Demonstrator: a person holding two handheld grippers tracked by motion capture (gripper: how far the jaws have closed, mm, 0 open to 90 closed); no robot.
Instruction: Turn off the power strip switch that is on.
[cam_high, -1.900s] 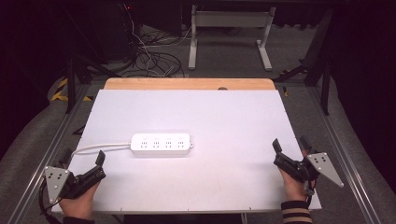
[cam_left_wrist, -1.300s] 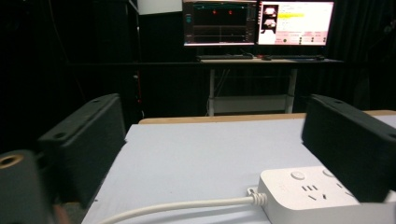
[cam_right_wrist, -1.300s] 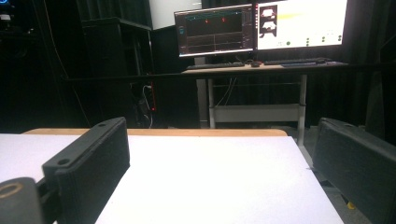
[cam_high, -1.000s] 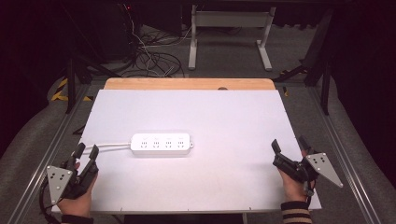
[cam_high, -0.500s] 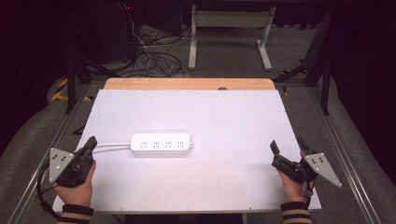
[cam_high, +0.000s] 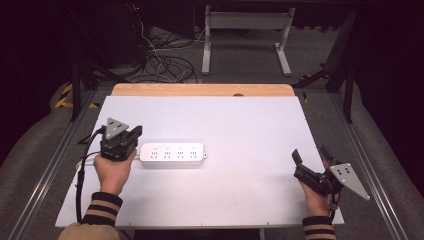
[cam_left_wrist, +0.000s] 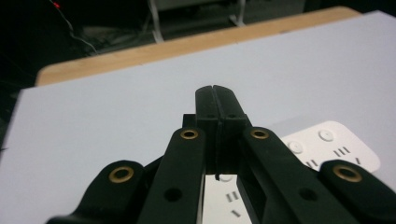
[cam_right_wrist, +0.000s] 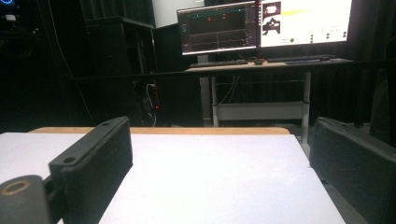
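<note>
A white power strip (cam_high: 172, 154) with several sockets lies flat on the white table top (cam_high: 225, 110), left of centre. My left gripper (cam_high: 131, 134) hovers at the strip's left end, held in a hand with a striped sleeve. Its jaws are pressed together with nothing between them (cam_left_wrist: 216, 93), and the power strip (cam_left_wrist: 329, 145) lies just under and to the right of them. My right gripper (cam_high: 310, 159) rests near the front right corner with its jaws wide apart (cam_right_wrist: 219, 177) over bare table.
The strip's white cable (cam_high: 86, 160) runs off left past my left hand. A wooden edge (cam_high: 200, 90) borders the table's far side. Beyond it are floor cables (cam_high: 165, 62) and a desk frame (cam_high: 245, 30). Monitors (cam_right_wrist: 261, 23) stand on a far desk.
My left gripper has moved forward and right from the front left corner to the strip's left end, and its jaws have shut. The right gripper has barely moved.
</note>
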